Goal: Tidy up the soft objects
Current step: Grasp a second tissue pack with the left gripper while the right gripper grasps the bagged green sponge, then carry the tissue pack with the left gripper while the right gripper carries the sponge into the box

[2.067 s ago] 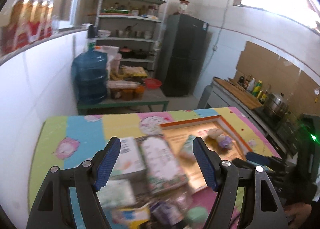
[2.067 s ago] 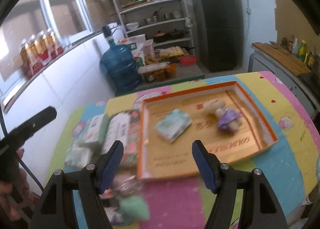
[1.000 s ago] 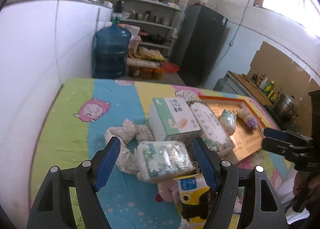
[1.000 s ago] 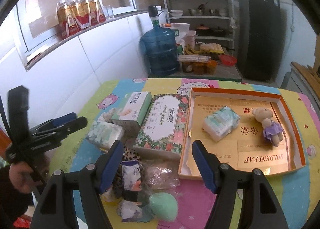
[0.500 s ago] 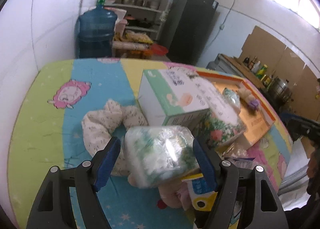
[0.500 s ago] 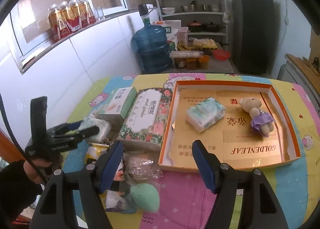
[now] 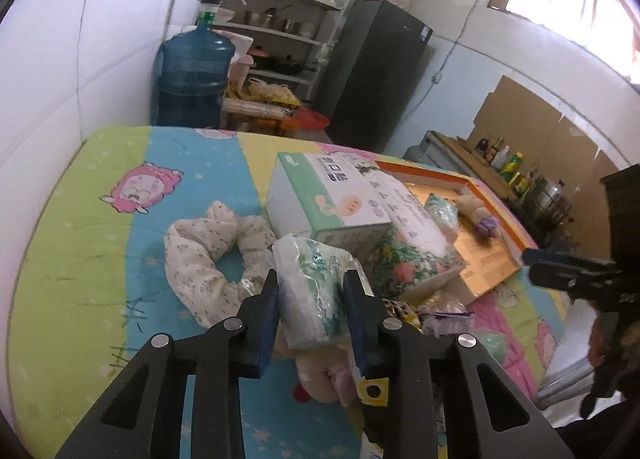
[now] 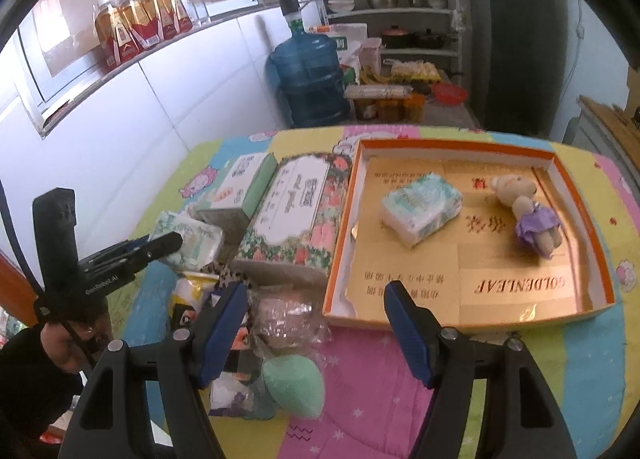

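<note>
Left wrist view: the left claw (image 7: 312, 299) is now squeezed tight on the tissue pack (image 7: 310, 291); half a second ago its fingers were wide apart on both sides of the pack
What changed: the two blue pads (image 7: 269, 313) have come together and the plastic bulges and crinkles between them
Tissue pack place: it sits in the pile at the left side of the worktop (image 7: 80, 243), just beside the white scrunchie (image 7: 208, 259) and in front of the green and white box (image 7: 332, 199); I cannot tell if it is lifted off the pile yet
Under the pack: a pink soft toy (image 7: 320, 371) and a yellow packet (image 7: 374, 391) peek out below the claw
Right claw: the right claw (image 8: 316, 335) is spread wide and holds nothing; it hangs over the near edge of the worktop, above the clear bag (image 8: 288, 319) and the green sponge (image 8: 294, 383)
Orange tray: the orange tray (image 8: 452, 149) already has another tissue pack (image 8: 420, 209) and a little teddy bear (image 8: 528, 211) in it
Flowery box: the flowery box (image 8: 296, 215) lies between the pile and the tray
What it means: the grab looks done, so the next job is probably to lift the pack and carry it over the boxes to the tray
Watch out: the pack is squishy and its wrap looks slippery, so it may slide out if the grip gets loose
</note>
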Tool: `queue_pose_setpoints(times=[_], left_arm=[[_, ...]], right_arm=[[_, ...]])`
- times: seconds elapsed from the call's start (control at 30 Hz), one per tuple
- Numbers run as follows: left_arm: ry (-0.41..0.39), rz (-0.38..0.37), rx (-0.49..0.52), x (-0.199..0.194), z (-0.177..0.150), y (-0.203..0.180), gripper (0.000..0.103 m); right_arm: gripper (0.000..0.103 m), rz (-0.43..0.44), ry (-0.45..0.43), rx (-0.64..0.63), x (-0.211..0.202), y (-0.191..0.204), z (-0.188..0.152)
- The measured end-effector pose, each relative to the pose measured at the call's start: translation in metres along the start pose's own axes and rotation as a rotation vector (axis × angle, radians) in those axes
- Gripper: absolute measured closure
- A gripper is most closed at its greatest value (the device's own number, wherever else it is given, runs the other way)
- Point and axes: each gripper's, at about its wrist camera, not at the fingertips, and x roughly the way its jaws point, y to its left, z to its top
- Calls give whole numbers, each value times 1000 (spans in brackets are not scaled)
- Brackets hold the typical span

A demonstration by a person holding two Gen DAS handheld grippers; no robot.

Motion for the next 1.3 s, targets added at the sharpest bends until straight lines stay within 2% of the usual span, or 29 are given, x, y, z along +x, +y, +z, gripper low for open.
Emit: queue_pose_setpoints(times=[0.17,0.37,0.5,0.57,0.6,0.63,1.07,1.3], left_arm=[[15,0,24,-2,-5,-5,73],[26,-9,-14,-1,-7,-4,75],[23,4,-12,-1,-7,-5,80],[16,14,-5,-2,-8,-8,82],[12,14,-1,-3,-8,-10,82],[8,15,4,-5,-8,-11,83],[-60,-13,25,-37,-5,-23,85],[-114,-52,73,-58,9,-44,85]], right_arm=[[32,34,55,-21,8,-1,-17],[32,81,152,-90,17,6,-45],[32,55,177,-128,26,12,-53],[39,50,195,-120,31,12,-54],[55,57,200,-113,33,11,-55],[66,67,201,-108,33,11,-56],[68,81,121,-87,6,9,-45],[68,63,63,-57,-17,3,-38]])
